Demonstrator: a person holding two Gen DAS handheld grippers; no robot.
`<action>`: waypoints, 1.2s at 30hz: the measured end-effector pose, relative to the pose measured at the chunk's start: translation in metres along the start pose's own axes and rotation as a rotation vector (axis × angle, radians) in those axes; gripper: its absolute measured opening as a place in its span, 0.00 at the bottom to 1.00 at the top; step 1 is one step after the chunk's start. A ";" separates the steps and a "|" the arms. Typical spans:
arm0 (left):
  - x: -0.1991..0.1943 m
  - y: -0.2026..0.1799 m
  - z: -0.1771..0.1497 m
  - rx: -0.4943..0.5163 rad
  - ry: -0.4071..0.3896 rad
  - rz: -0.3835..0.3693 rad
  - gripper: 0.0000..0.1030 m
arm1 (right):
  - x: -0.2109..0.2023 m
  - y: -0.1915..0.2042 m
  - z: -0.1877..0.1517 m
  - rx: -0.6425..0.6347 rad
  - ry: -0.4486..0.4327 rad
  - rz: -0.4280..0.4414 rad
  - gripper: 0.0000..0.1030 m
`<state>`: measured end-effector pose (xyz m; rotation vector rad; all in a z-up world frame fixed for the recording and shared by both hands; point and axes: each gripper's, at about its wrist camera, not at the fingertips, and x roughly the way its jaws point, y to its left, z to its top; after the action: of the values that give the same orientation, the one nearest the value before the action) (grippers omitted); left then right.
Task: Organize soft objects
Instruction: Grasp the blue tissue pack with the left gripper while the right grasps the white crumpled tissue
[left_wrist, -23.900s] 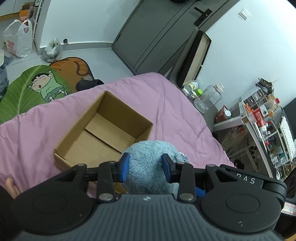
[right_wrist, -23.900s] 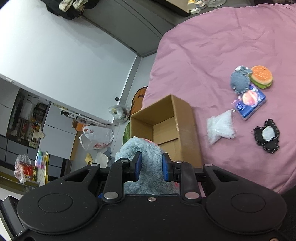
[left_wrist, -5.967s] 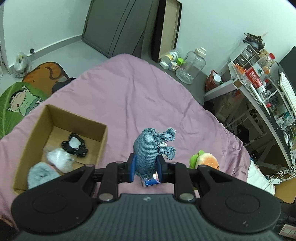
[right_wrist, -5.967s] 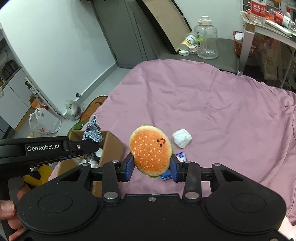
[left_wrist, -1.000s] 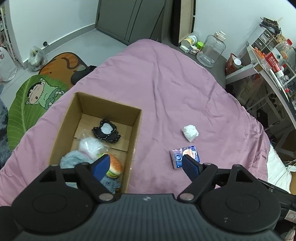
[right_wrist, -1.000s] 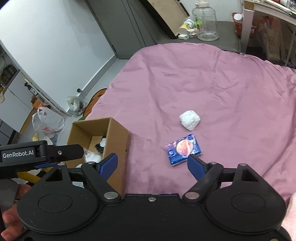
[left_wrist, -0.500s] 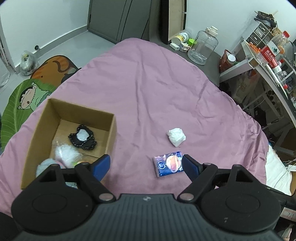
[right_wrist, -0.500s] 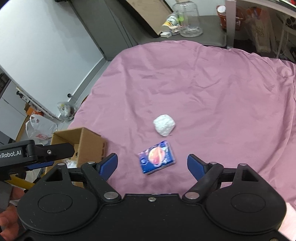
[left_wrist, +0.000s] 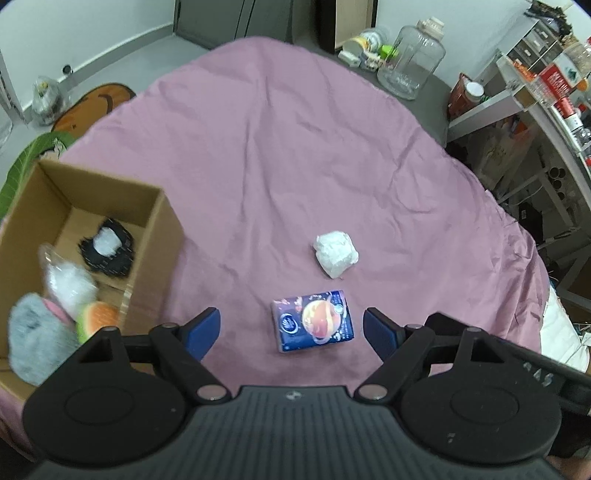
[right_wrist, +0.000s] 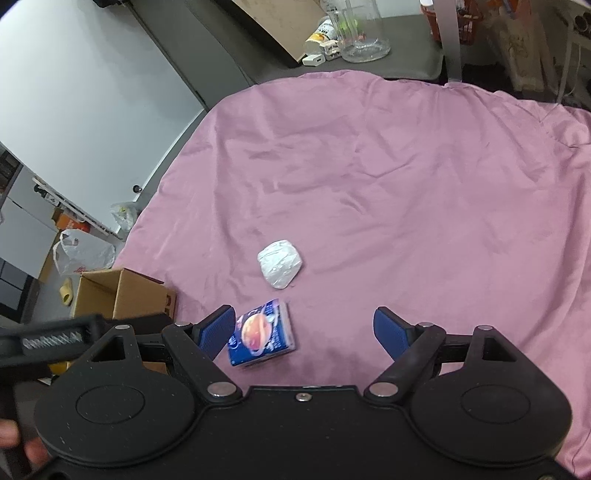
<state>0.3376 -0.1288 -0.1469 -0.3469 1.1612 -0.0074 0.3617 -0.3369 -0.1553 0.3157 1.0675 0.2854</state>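
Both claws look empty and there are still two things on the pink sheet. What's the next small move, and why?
Probably lower the left claw over the blue tissue pack. The jaws stand wide open and the pack lies flat on the pink sheet, almost centred between them. The white wad lies farther off. The right claw is open too, but the pack sits off toward its left finger. The cardboard box is at the left.

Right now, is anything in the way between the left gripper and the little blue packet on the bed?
No, nothing visible is. The left gripper is open, and the blue packet lies flat on the pink bedcover between its fingers. The white wad sits farther off, and the box is off to the left.
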 end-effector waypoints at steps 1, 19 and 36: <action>0.005 -0.002 -0.001 -0.005 0.006 0.004 0.81 | 0.002 -0.004 0.003 0.001 0.004 0.009 0.79; 0.098 -0.028 -0.006 -0.056 0.151 0.046 0.81 | 0.053 -0.043 0.032 0.002 0.090 0.090 0.69; 0.094 0.010 0.016 -0.112 0.090 0.133 0.69 | 0.105 -0.008 0.041 -0.064 0.140 0.152 0.64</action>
<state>0.3883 -0.1326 -0.2284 -0.3703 1.2746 0.1602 0.4467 -0.3091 -0.2247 0.3238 1.1716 0.4819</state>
